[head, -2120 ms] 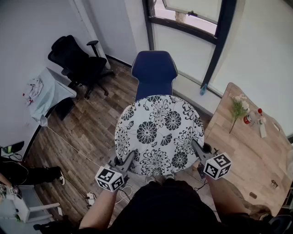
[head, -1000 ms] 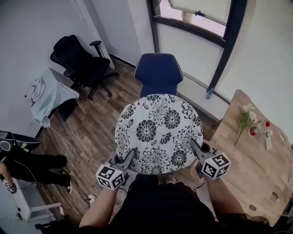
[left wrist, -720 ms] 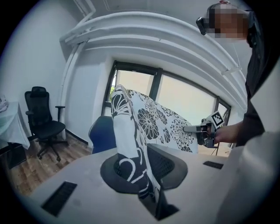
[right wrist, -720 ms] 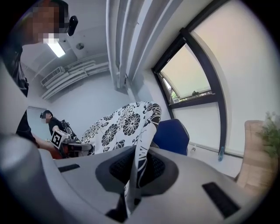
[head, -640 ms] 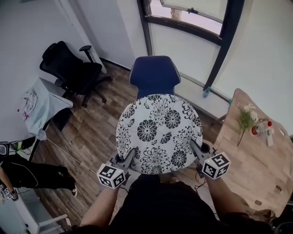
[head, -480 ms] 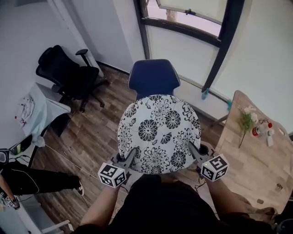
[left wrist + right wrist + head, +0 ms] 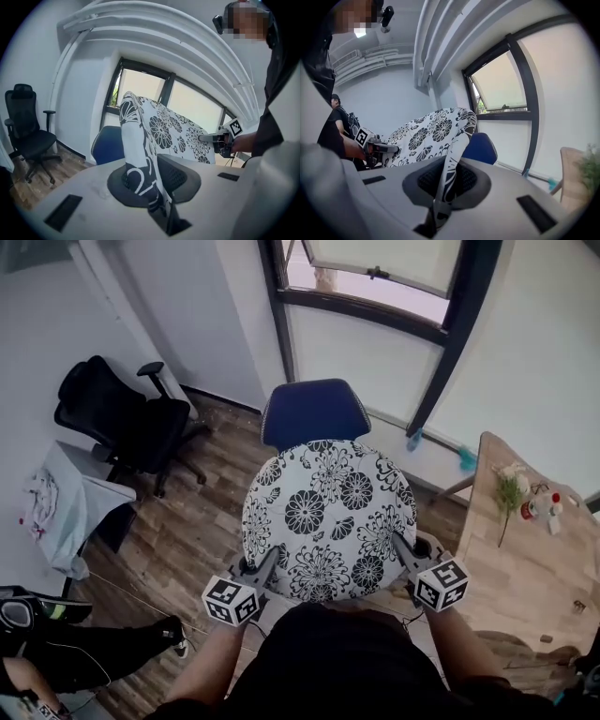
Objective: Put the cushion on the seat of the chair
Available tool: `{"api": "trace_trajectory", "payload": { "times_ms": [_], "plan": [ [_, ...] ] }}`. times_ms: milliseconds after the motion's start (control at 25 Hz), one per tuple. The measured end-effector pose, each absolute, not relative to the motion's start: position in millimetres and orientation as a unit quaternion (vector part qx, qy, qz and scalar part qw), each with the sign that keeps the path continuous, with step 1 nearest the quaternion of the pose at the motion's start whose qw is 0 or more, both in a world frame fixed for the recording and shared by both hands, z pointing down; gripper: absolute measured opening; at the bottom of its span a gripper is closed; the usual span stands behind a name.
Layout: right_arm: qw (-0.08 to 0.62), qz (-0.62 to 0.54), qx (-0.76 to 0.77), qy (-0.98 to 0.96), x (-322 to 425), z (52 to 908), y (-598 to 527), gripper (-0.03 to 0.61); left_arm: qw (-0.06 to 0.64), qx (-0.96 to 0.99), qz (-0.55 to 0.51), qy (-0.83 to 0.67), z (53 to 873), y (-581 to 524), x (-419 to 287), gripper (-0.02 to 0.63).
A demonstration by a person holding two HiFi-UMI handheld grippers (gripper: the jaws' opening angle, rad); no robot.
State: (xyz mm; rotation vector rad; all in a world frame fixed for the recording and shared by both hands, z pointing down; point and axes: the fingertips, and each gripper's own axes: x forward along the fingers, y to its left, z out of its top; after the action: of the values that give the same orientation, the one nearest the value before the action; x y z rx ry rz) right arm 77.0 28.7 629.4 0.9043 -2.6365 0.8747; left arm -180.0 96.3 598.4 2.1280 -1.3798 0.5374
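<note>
The wooden floor (image 7: 187, 531) ran out under and ahead of both our grippers. A wooden table (image 7: 525, 568) stood out beyond the right gripper (image 7: 440, 200), on its outer side.

Between the two grippers we held the round cushion (image 7: 323, 517), white with black flowers. It spread forward from the jaws in one broad sheet, up in the air, with its far edge well ahead of both. In the head view it covered whatever lay straight beyond the jaws.

Past the cushion's far edge, ahead of the grippers and about midway between them, stood the blue chair (image 7: 314, 413). Only its blue top part showed, and the cushion was not lying on it. A black office chair (image 7: 117, 418) stood well off on the outer side of the left gripper (image 7: 161, 206), farther ahead.

The left gripper's jaws were closed tight on the cushion's near left edge, with the fabric pinched between them and rising straight out of the grip. The right gripper's jaws were closed the same way on the near right edge, and the cloth ran up from them towards the window.

A small plant (image 7: 511, 493) lay on the table, ahead of the right gripper and out to its side.
</note>
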Motion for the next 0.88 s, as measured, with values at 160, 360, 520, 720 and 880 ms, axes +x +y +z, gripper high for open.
{"api": "trace_trajectory", "payload": {
  "times_ms": [160, 360, 520, 720, 880],
  "plan": [
    [0.122, 0.301, 0.326, -0.888, 78, 651, 25, 0.034, 0.282, 0.801, 0.201, -0.488, 618, 91, -196, 0.05],
    [0.137, 0.318, 0.336, -0.876, 77, 658, 25, 0.034, 0.306, 0.808, 0.203, -0.461, 629, 90, -210, 0.107],
    [0.147, 0.336, 0.349, -0.862, 77, 663, 27, 0.034, 0.322, 0.821, 0.18, -0.435, 631, 89, -215, 0.107],
    [0.155, 0.342, 0.358, -0.855, 81, 678, 22, 0.034, 0.333, 0.828, 0.17, -0.418, 639, 86, -216, 0.107],
    [0.157, 0.326, 0.337, -0.869, 82, 665, 21, 0.034, 0.328, 0.814, 0.161, -0.452, 633, 96, -213, 0.087]
  ]
}}
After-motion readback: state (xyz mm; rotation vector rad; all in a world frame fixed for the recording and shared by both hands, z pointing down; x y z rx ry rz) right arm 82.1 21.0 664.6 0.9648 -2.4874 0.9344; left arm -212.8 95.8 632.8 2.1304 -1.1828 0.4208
